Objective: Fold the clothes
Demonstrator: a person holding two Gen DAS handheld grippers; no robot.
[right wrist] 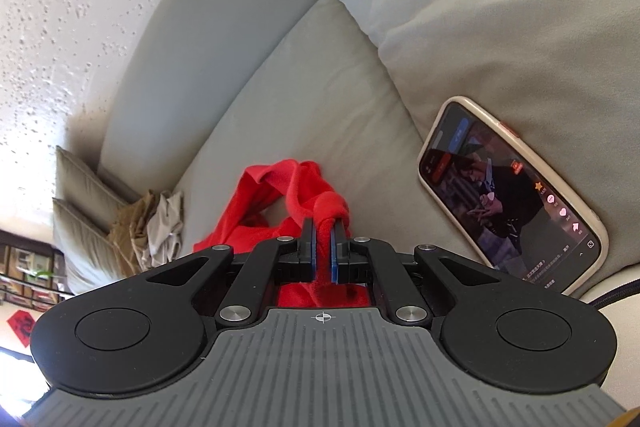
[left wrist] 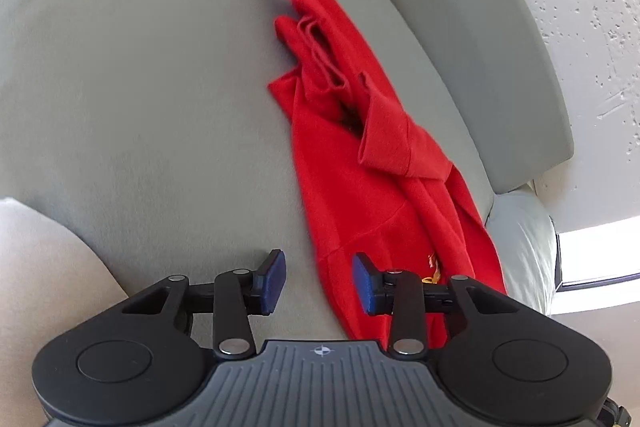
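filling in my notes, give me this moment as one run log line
right gripper: shut on red shirt | left gripper: open, empty, over shirt edge | shirt: bunched on sofa

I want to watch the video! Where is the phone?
In the right wrist view, the phone leans on the sofa cushion, right of the red garment.

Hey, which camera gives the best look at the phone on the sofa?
The right wrist view: the phone lies whole and unobstructed on the sofa cushion, screen lit, to the right of the right gripper. The left wrist view shows none of it.
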